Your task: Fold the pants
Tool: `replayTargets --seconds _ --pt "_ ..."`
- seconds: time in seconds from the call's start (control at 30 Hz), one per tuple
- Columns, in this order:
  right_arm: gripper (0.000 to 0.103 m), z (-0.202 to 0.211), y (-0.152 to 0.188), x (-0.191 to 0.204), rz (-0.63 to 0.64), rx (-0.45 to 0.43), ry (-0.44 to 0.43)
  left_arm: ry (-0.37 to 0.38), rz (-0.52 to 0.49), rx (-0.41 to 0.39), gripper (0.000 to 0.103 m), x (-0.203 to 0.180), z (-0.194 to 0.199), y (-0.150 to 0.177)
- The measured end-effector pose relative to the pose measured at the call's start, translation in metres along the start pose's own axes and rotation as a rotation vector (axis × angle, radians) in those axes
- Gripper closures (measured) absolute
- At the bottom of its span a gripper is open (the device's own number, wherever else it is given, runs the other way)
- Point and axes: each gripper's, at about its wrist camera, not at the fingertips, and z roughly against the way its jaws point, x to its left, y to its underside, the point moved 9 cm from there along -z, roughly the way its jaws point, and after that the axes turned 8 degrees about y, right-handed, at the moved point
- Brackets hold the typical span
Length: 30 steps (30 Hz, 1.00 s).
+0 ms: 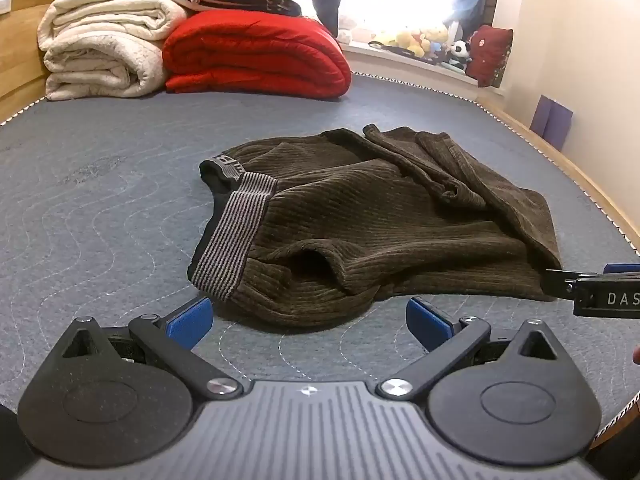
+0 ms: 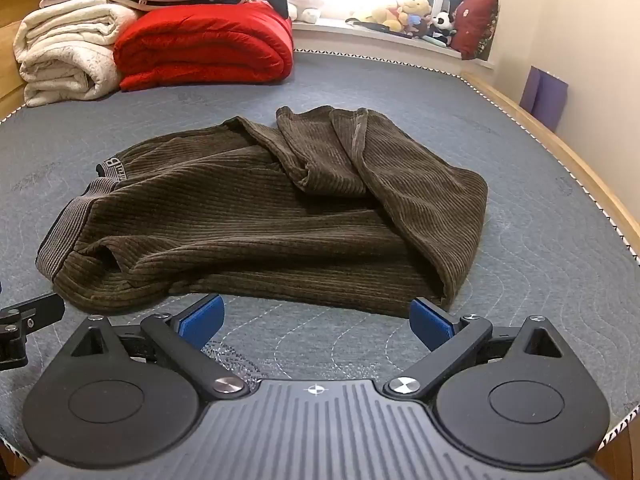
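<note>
Dark brown corduroy pants (image 1: 372, 220) lie folded over in a loose bundle on the grey quilted mattress (image 1: 100, 200). Their striped grey waistband (image 1: 236, 232) is at the left. My left gripper (image 1: 308, 320) is open and empty, just short of the pants' near edge by the waistband. My right gripper (image 2: 316, 320) is open and empty, just short of the pants' (image 2: 280, 216) near edge at the folded right end. Part of the right gripper (image 1: 600, 292) shows at the right edge of the left wrist view.
A red quilt (image 1: 256, 56) and cream blankets (image 1: 104, 52) are stacked at the far left of the mattress. Plush toys (image 1: 424, 40) sit on the window sill. A wooden bed frame edge (image 2: 560, 132) runs along the right.
</note>
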Motion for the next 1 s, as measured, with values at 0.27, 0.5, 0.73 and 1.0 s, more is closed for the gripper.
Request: replayTargets --seconds 0.27,0.5,0.73,1.0 --pt "0.004 0.0004 -0.0003 0.0010 0.000 0.000 0.002 0.000 0.001 0.000 0.000 -0.0004 0.0001 0.0003" --pt "0.004 0.0004 -0.0003 0.0009 0.002 0.000 0.002 0.001 0.002 0.001 0.000 -0.0007 0.0000 0.0004" --pt "0.004 0.0012 0.0000 0.0030 0.009 0.000 0.000 0.000 0.001 0.001 0.000 -0.0011 0.0004 0.0002" --pt "0.004 0.0014 -0.0003 0.0046 0.017 -0.003 0.000 -0.001 0.001 0.001 0.000 -0.0012 0.0002 -0.0001"
